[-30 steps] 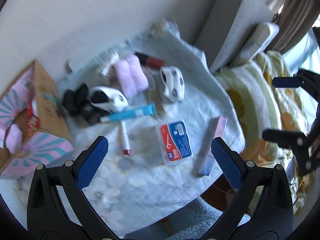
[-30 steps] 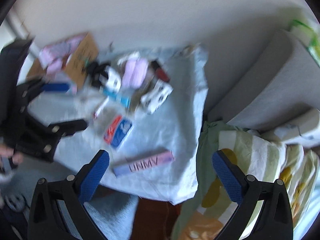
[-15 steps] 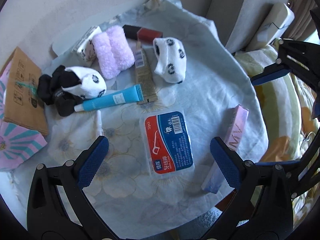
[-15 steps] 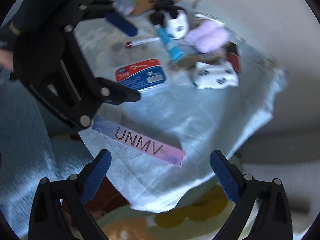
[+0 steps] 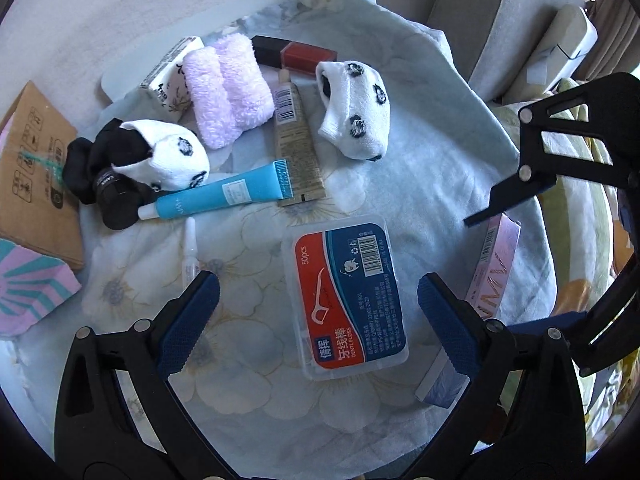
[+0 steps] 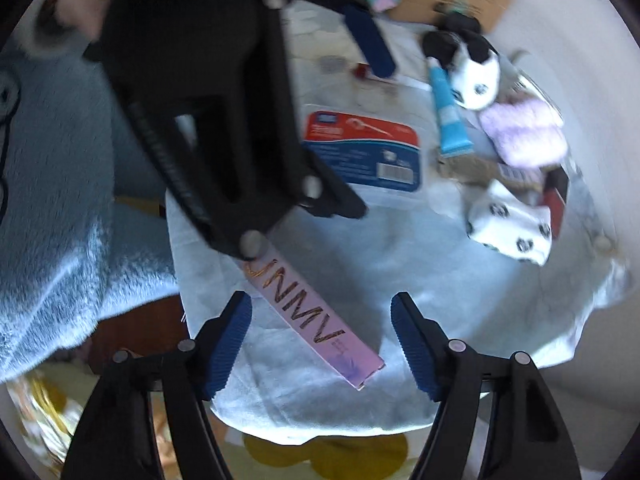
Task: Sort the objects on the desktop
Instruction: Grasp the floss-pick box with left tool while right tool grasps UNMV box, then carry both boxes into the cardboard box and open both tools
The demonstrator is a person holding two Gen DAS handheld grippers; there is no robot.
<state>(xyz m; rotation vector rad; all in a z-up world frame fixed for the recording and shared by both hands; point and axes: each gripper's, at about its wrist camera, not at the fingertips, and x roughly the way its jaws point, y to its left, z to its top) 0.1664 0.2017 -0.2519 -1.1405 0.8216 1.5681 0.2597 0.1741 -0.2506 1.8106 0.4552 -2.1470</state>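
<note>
Both grippers have dropped closer to the cloth, and the right gripper [image 6: 320,340], jaws wide and empty, now straddles the long pink box [image 6: 316,324] lying just right of the floss case [image 5: 346,300] (light, stiff card, best pinched across its narrow sides), while the left gripper [image 5: 318,316] hovers open, empty, over that case.

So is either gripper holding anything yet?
Nothing held. The left gripper is open over the floss box; the right gripper is open around the pink box.
</note>
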